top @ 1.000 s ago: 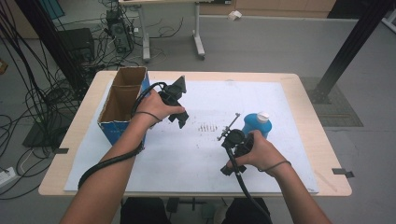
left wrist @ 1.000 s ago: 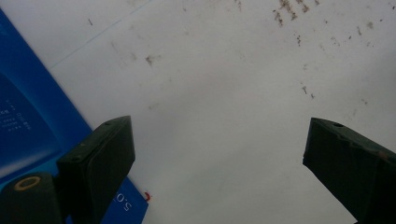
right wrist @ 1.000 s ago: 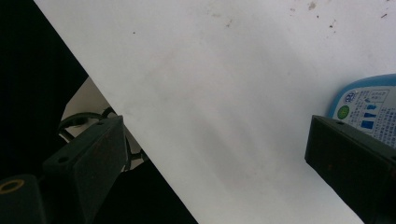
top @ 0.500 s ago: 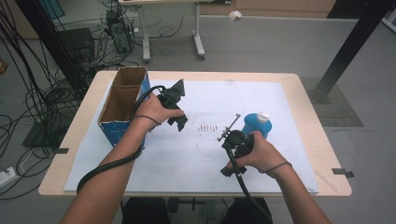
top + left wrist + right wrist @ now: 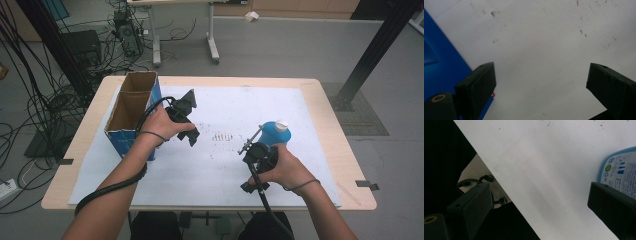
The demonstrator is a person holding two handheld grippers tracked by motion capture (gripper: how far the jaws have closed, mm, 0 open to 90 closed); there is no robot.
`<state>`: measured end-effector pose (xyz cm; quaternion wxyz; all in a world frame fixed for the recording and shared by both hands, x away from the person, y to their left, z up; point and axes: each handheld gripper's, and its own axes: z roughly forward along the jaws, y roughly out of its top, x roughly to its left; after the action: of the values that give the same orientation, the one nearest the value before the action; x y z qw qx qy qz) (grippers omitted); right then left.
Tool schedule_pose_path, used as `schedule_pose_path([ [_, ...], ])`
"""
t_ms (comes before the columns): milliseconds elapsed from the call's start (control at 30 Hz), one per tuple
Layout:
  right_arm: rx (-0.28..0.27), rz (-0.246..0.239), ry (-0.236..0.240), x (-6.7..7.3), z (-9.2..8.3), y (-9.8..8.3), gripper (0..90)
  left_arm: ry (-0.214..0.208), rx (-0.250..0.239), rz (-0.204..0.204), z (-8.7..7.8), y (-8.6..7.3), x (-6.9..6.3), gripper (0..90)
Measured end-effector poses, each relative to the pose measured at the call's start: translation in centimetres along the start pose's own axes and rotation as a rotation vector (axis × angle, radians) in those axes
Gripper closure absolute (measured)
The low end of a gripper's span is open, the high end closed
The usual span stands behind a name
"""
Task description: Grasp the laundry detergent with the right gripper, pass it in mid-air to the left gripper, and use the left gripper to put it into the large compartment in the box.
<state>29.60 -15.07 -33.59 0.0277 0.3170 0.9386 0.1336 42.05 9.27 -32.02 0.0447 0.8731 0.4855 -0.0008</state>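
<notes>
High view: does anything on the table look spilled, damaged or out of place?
Yes, mildly. The blue bottle lies on its side on the white sheet, not upright, cap on. Small dark specks dot the sheet. The cardboard box stands open, looking intact.

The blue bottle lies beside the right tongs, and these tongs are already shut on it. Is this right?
Not quite. The right tongs are open and hold nothing; the blue bottle lies just beside one jaw. The right gripper view shows it.

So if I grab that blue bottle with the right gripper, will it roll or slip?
The blue bottle lies on its side on the white sheet, so a nudge could roll it. Its body looks smooth, rounded plastic, perhaps slippery between flat jaws. The right gripper is open beside it.
</notes>
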Motion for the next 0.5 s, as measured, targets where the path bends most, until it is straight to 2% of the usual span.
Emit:
schedule_pose_path([
  [200, 0.001, 0.008, -0.002, -0.1, -0.2, -0.7, 5.3, 0.014, -0.004, 0.007, 0.0, -0.6, -0.2, 9.2],
  [500, 0.005, 0.03, -0.005, -0.5, -0.5, -2.0, 5.4, 0.007, -0.009, 0.025, 0.0, -1.6, -1.1, 9.2],
])
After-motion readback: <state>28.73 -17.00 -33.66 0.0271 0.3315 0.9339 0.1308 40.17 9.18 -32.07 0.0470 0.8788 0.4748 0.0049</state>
